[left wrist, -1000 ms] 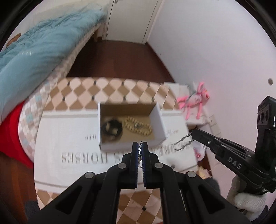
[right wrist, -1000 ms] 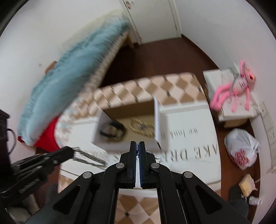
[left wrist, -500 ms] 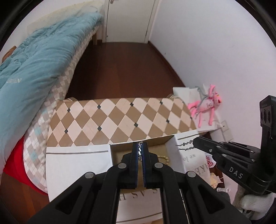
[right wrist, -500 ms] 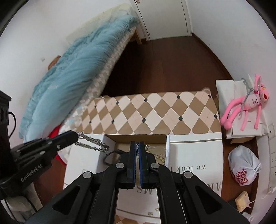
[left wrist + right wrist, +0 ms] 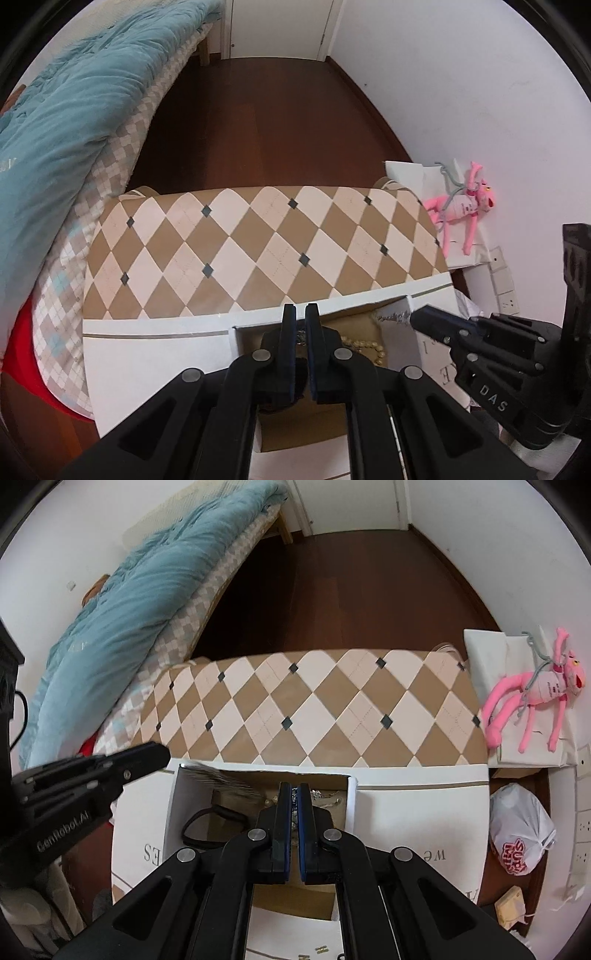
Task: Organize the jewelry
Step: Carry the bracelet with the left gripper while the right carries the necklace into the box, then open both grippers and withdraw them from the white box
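A silver chain (image 5: pixel 221 777) is hanging slack between my two grippers, strung over the open cardboard box (image 5: pixel 352 801) where the jewelry is being gathered. I am pinching one end in the left gripper (image 5: pixel 301 314), its jaws clenched on the links with only a thin slit showing between the blue pads, and the other end in the right gripper (image 5: pixel 294 792), jaws likewise clamped on a short glinting bit of chain. In the right wrist view the chain is blurring as it sags from the left tip toward my right jaws, so it is swinging. Below and just behind the jaws, a beaded bracelet (image 5: pixel 364 345) and a black band (image 5: pixel 210 819) are lying on the box floor.

To set it down well, I am judging that both tips should be sinking together inside the box walls, letting the sag touch the floor beside the beads, not on them, before either jaw is releasing. Letting go while it swings is risking a tangle or a link draped over the white wall. The checkered bench (image 5: pixel 332 705) is lying well beyond the jaws, out of play.
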Tool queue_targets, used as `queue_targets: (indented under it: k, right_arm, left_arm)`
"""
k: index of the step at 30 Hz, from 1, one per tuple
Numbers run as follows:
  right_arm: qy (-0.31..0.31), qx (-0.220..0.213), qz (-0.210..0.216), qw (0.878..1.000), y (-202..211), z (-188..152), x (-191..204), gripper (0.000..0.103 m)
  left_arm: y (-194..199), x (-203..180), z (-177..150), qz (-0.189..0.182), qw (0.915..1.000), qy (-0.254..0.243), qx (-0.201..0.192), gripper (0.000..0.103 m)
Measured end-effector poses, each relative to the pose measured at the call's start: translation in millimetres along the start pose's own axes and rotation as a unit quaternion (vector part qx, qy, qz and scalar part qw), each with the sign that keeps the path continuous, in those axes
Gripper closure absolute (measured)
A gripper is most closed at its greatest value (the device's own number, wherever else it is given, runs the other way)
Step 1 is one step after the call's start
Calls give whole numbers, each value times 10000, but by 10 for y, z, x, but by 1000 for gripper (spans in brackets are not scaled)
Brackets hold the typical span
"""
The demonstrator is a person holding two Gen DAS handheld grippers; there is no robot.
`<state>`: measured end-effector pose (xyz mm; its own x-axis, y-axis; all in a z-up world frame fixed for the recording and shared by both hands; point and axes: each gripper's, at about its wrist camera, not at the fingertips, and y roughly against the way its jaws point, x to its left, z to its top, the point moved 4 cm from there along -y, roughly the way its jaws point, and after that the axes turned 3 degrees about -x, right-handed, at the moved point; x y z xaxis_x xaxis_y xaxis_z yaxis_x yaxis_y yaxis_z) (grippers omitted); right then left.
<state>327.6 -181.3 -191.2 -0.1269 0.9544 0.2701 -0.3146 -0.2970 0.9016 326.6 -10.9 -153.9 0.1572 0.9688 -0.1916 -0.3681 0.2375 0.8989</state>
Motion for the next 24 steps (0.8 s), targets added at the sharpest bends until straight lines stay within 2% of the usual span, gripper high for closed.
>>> queue_targets:
  k: [2, 3, 4, 5, 6, 7, 9, 10, 11, 12, 13, 14, 16, 17, 24]
  right_arm:
    - [-49, 144, -61, 9999, -62, 1, -34, 99]
    - [-1, 208, -106, 9997, -87, -5, -38, 99]
    - [11, 237, -141, 9996, -97, -11, -44, 94]
    - [34, 262, -193, 9995, -103, -25, -48, 89]
    - [63, 275, -242, 9993, -100, -34, -49, 75]
    - [108, 249, -345, 9990, -86, -47, -47, 64]
    - [161, 203, -449, 9987, -58, -86, -50, 55]
    - [156, 203, -514, 9983, -49, -105, -63, 54]
    - [137, 179, -555, 9982, -35, -129, -76, 52]
    - [138, 167, -633, 9978, -25, -157, -86, 44]
    - [151, 156, -721, 9972, -19, -180, -101, 36]
    - [161, 106, -820, 9964, 0, -215, -113, 32]
    - [238, 44, -1031, 9944, 28, -295, -120, 7]
    - [287, 25, -1190, 9925, 36, -349, -121, 4]
    - [216, -49, -1506, 9883, 43, -725, -142, 1]
  left_arm:
    - [-20, 33, -1, 253, 9997, 29, 48, 92]
    - [-21, 49, -3, 350, 9994, 25, 24, 83]
    - [-12, 64, -16, 444, 9990, 16, -6, 63]
    - [1, 81, -31, 499, 9987, 16, -56, 51]
    - [27, 116, -60, 608, 9980, 41, -147, 33]
    - [44, 141, -84, 689, 9974, 67, -197, 30]
    - [63, 196, -149, 854, 9960, 108, -255, 30]
    - [64, 224, -191, 933, 9952, 140, -266, 27]
    - [62, 251, -246, 1034, 9941, 174, -267, 22]
    - [55, 266, -285, 1090, 9935, 187, -260, 6]
    - [47, 277, -340, 1147, 9929, 183, -258, 0]
    - [46, 286, -395, 1227, 9919, 178, -271, 0]
    - [52, 302, -495, 1319, 9906, 179, -307, 0]
    - [59, 305, -552, 1331, 9904, 201, -321, 0]
    - [72, 291, -885, 1410, 9888, 311, -389, 0]
